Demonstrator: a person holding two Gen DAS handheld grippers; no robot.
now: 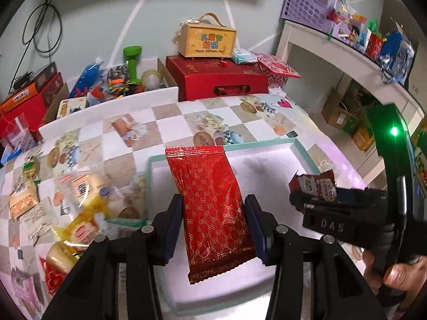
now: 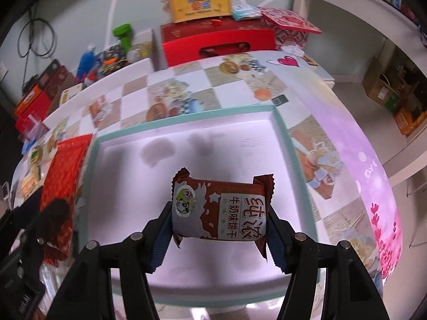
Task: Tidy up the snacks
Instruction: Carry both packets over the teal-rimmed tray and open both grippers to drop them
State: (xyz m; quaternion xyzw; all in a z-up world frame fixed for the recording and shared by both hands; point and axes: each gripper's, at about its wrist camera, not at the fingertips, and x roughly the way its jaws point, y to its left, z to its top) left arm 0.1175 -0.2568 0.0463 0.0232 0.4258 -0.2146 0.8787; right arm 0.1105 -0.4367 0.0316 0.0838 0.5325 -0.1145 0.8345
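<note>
Right now my left gripper (image 1: 213,229) is clamped on a long red snack packet (image 1: 213,208) with a gold lattice print. The blue pads press its two long edges, and its long axis runs away from me, near to far, with the far crimped end tipped slightly left. It hangs over the left part of a shallow white tray (image 1: 301,146) with a pale teal rim; I cannot tell if its near end touches the tray floor.

My right gripper (image 2: 218,229) is grasping a brown-and-white milk biscuit packet (image 2: 221,210). The pads squeeze its two crimped ends, so its long axis lies left to right across the jaws, printed face up toward the camera. It sits above the near middle of the same tray (image 2: 280,122), whose floor is bare white with grey shadows. From the left wrist view this packet (image 1: 316,186) shows at the right, over the tray's right side, well apart from the red one.

The tray rests on a worktop (image 1: 165,122) covered by a checked, picture-printed cloth. A loose heap of small yellow and clear snack packs (image 1: 77,208) lies on the cloth left of the tray. Beyond the far edge stands a red gift box (image 1: 218,80) with a yellow handled box (image 1: 208,40) on top.
</note>
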